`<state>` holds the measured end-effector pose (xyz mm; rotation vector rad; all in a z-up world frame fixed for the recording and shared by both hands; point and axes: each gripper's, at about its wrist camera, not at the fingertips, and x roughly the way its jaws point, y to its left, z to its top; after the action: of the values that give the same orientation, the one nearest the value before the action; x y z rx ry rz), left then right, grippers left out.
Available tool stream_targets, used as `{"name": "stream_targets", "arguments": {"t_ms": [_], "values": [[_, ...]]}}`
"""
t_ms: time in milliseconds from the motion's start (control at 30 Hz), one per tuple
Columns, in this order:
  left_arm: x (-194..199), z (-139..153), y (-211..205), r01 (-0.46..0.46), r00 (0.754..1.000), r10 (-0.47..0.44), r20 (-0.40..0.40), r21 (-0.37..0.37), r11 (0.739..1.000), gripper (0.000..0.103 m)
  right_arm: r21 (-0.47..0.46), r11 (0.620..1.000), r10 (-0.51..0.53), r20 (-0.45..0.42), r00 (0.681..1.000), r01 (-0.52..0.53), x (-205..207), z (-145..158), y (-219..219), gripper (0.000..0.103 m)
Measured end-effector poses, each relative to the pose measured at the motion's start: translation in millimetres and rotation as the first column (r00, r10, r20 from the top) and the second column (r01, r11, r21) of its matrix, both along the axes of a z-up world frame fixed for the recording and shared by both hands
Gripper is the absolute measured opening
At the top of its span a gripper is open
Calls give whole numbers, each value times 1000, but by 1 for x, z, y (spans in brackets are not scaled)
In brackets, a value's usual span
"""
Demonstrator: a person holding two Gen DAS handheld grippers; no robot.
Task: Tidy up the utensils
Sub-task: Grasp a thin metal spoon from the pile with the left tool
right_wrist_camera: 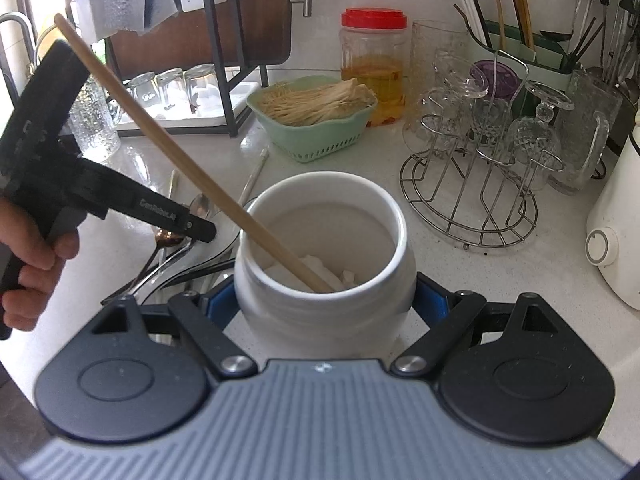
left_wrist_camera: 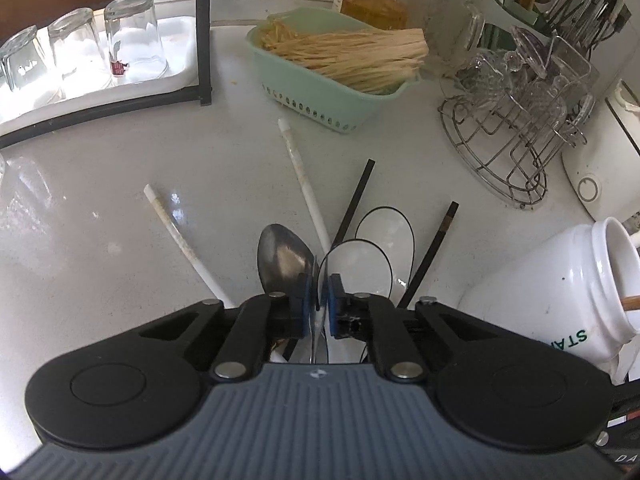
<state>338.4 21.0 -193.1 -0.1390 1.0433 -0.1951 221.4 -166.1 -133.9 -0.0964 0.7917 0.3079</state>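
My left gripper (left_wrist_camera: 320, 296) is shut on the thin edge of a white spoon with a black rim (left_wrist_camera: 360, 264), low over the counter. A second black-rimmed spoon (left_wrist_camera: 386, 232) lies just behind it and a metal spoon (left_wrist_camera: 284, 256) to its left. White chopsticks (left_wrist_camera: 304, 180) and black chopsticks (left_wrist_camera: 356, 200) lie scattered around them. My right gripper (right_wrist_camera: 324, 300) is shut on a white jar (right_wrist_camera: 324, 240), its blue pads (right_wrist_camera: 218, 304) pressing on both sides. A wooden chopstick (right_wrist_camera: 180, 152) leans out of the jar. A person's hand (right_wrist_camera: 28, 264) holds the left gripper (right_wrist_camera: 200, 232).
A green basket of bamboo sticks (left_wrist_camera: 340, 60) stands behind the utensils. A wire rack with glasses (left_wrist_camera: 512, 120) is at the right, upturned tumblers on a tray (left_wrist_camera: 132, 40) at the left. A red-lidded jar (right_wrist_camera: 374, 68), a full cutlery holder (right_wrist_camera: 520, 40) and a white appliance (right_wrist_camera: 616, 232) line the back and right.
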Motion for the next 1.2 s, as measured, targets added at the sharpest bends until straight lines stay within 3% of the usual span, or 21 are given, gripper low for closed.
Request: {"name": "stream_targets", "arguments": {"t_ms": [300,1200], "values": [[-7,6,6,-19,1000,19,-4,-35,999,10,-2,1000,-3,2,1000,3,0,0,0,91],[-57,83,4,-98,991,108,84,-111,989,10,-7,998,59,-5,998,-59,-2,2,-1,91]]}}
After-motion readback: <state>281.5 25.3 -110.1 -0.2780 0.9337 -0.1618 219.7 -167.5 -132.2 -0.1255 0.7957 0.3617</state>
